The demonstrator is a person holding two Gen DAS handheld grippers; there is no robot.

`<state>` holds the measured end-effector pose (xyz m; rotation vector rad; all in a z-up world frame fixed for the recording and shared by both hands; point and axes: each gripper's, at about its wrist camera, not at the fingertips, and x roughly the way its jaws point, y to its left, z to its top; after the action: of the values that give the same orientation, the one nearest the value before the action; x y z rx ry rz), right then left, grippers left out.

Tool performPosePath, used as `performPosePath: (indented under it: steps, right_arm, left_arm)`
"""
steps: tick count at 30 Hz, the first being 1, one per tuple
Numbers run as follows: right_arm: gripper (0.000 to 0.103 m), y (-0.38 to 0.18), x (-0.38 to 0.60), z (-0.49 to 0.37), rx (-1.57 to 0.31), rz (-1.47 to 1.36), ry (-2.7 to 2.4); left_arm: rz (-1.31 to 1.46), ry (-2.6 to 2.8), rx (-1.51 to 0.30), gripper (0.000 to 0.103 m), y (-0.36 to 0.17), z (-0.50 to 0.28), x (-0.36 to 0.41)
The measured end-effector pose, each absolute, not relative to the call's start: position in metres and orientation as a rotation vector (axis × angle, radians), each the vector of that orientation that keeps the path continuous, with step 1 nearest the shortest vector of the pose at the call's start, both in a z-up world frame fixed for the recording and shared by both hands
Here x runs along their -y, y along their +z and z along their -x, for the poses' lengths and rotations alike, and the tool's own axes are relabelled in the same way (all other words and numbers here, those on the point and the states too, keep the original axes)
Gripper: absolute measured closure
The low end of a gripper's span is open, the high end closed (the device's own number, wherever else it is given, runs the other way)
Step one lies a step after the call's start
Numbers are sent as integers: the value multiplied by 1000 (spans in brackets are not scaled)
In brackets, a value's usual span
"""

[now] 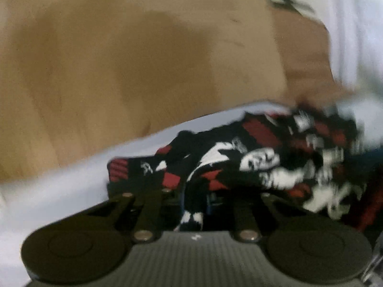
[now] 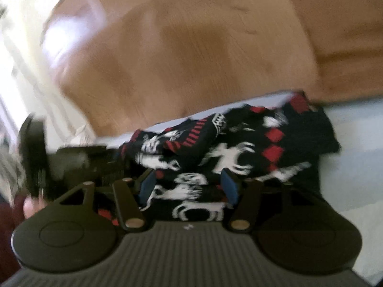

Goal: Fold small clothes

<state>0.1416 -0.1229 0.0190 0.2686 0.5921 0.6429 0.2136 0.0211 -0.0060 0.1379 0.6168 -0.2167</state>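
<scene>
A small black garment (image 1: 251, 157) with red diamonds and white animal figures lies bunched on a white surface (image 1: 47, 191). In the left wrist view my left gripper (image 1: 191, 201) is shut on a fold of this garment, and a strip of the cloth hangs down between the closed fingers. In the right wrist view the same garment (image 2: 239, 148) spreads in front of my right gripper (image 2: 189, 184). Its blue pads (image 2: 148, 186) stand apart with the cloth lying between them and not pinched. The left gripper (image 2: 71, 162) shows at the garment's left end, with a hand (image 2: 31, 205) behind it.
Beyond the white surface's far edge lies a wooden floor (image 1: 119, 59). White cloth (image 1: 347, 24) hangs at the upper right of the left wrist view. Pale furniture or fabric (image 2: 19, 47) fills the left edge of the right wrist view. Both views are motion-blurred.
</scene>
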Motion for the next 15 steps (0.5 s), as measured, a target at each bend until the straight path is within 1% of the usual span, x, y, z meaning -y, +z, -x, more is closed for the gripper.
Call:
performPosePath:
  steps: [4, 7, 8, 9, 10, 11, 12, 13, 15]
  right_arm:
    - [23, 37, 78, -133, -537, 35, 688]
    - [22, 33, 44, -144, -583, 224, 711]
    - [24, 28, 36, -149, -603, 260, 717]
    - [36, 21, 28, -154, -620, 293, 714]
    - [54, 16, 26, -156, -619, 303, 702]
    - [63, 16, 28, -157, -602, 288, 698]
    - [85, 19, 32, -159, -604, 283, 695]
    - [89, 24, 41, -160, -593, 259, 675]
    - [89, 37, 71, -161, -560, 167, 616]
  left_arm:
    - [-15, -224, -630, 90, -4, -219, -42]
    - [-42, -223, -621, 90, -5, -217, -38]
    - [-51, -225, -618, 90, -5, -216, -38]
    - [-59, -226, -615, 90, -5, -218, -36]
    - [-65, -227, -612, 90, -5, -218, -35]
    - [-70, -228, -609, 90, -4, -218, -34]
    - [-75, -231, -607, 90, -3, -216, -34]
    - [-83, -235, -604, 90, -4, -214, -33]
    - [-116, -243, -597, 89, -4, -210, -28]
